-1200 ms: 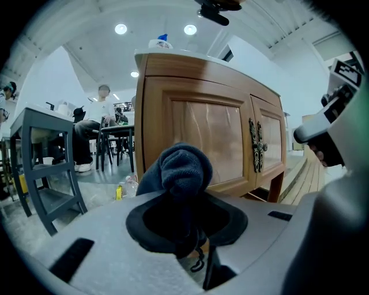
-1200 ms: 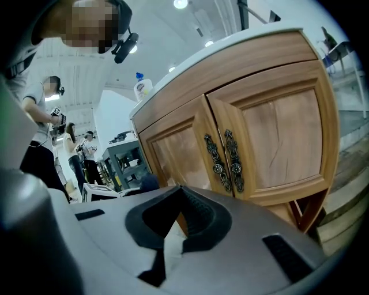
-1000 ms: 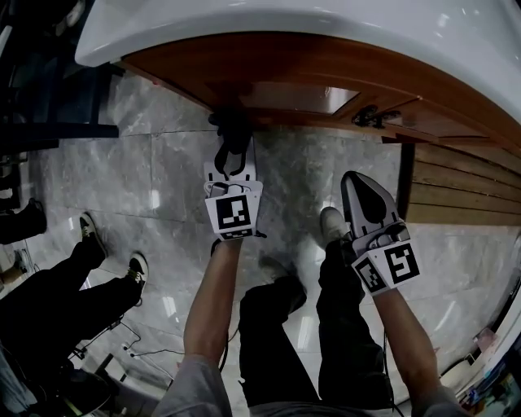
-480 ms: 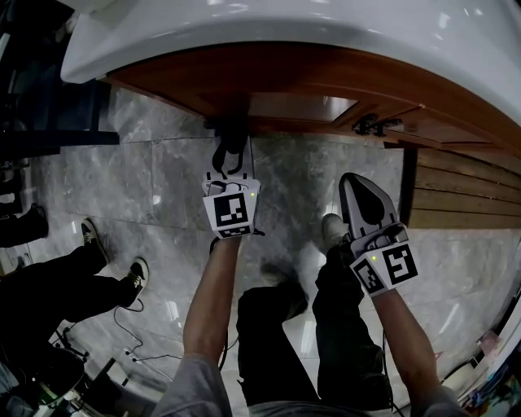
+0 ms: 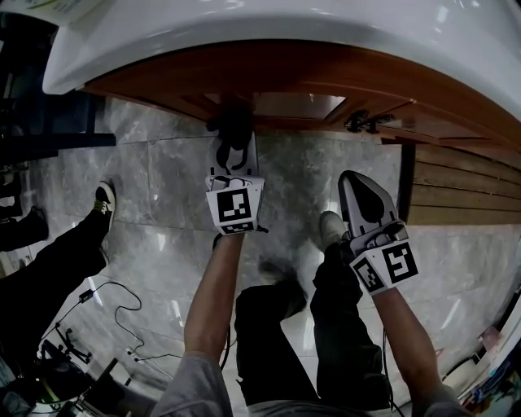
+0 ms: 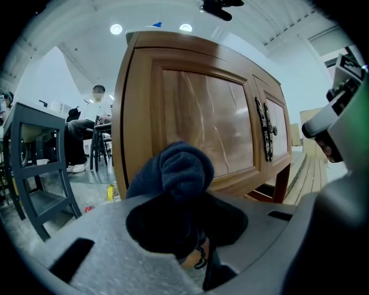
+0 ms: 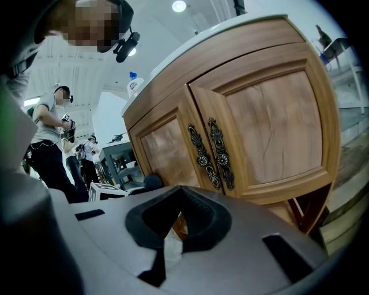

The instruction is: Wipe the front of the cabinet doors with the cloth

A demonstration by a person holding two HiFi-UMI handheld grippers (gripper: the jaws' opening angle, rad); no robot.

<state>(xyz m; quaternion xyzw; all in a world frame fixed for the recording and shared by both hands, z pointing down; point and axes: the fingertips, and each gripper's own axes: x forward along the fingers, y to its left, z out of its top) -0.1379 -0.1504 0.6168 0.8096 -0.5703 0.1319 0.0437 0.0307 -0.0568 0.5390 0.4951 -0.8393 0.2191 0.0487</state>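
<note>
My left gripper [image 5: 234, 153] is shut on a bunched dark blue cloth [image 5: 234, 122], which bulges out of its jaws [image 6: 180, 171]. The cloth is up against the lower part of the left wooden cabinet door [image 6: 203, 118]; whether it touches is hidden. The dark ornate handles [image 6: 266, 130] sit where the two doors meet [image 5: 361, 122]. My right gripper [image 5: 359, 181] is shut on nothing and held back from the cabinet, below the handles [image 7: 211, 153] and the right door [image 7: 278, 122].
A white countertop [image 5: 326, 24] overhangs the cabinet. The floor is grey marble [image 5: 163, 187], with wooden slats [image 5: 464, 187] at the right. A bystander's legs [image 5: 57, 252] and cables [image 5: 122, 309] are at the left, beside a dark metal frame [image 6: 34, 167].
The left gripper with the cloth has slid a little toward the handles along the door. The bystander's legs at the left have shifted. The right gripper has stayed put.
</note>
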